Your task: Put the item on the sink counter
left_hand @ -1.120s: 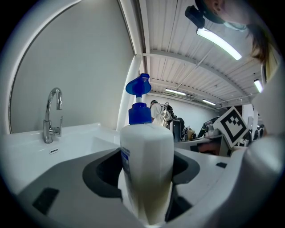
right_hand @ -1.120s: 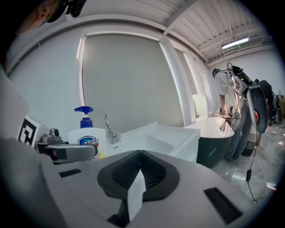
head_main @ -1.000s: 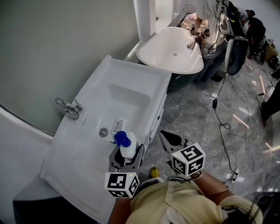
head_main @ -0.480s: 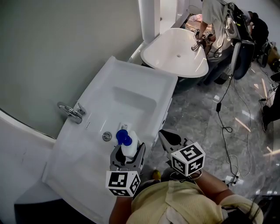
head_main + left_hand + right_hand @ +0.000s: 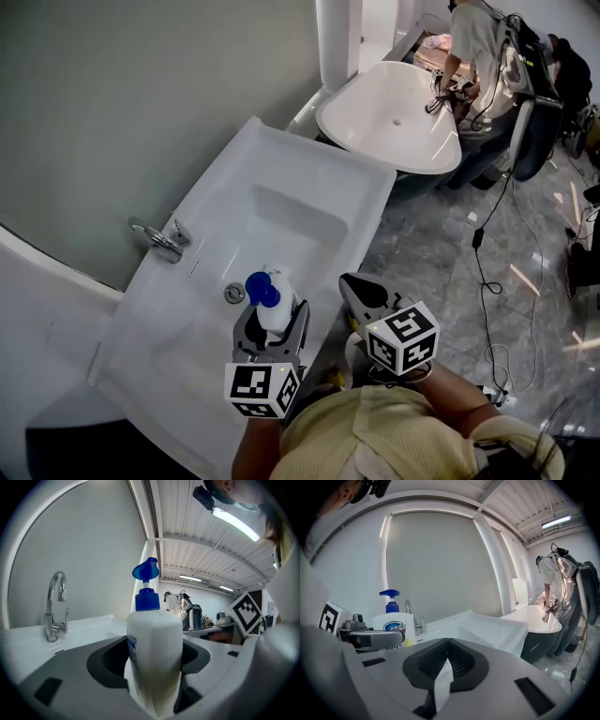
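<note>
A white soap bottle (image 5: 274,310) with a blue pump stands upright between the jaws of my left gripper (image 5: 274,324), which is shut on its body. It hangs over the front edge of the white sink counter (image 5: 155,352), close to the drain (image 5: 234,293). In the left gripper view the bottle (image 5: 154,653) fills the middle, with the chrome faucet (image 5: 54,606) beyond it on the left. My right gripper (image 5: 352,283) is shut and holds nothing, off the counter's front edge over the floor. Its own view shows the bottle (image 5: 391,619) to its left.
The basin (image 5: 281,220) lies mid-counter, with the faucet (image 5: 159,239) at the wall side. A white bathtub (image 5: 389,117) stands beyond the counter's far end, and a person (image 5: 473,47) bends over it. Cables (image 5: 487,272) trail across the marble floor to the right.
My left gripper has carried the bottle slightly further over the counter, nearer the drain. The right gripper has kept its place beside it.
</note>
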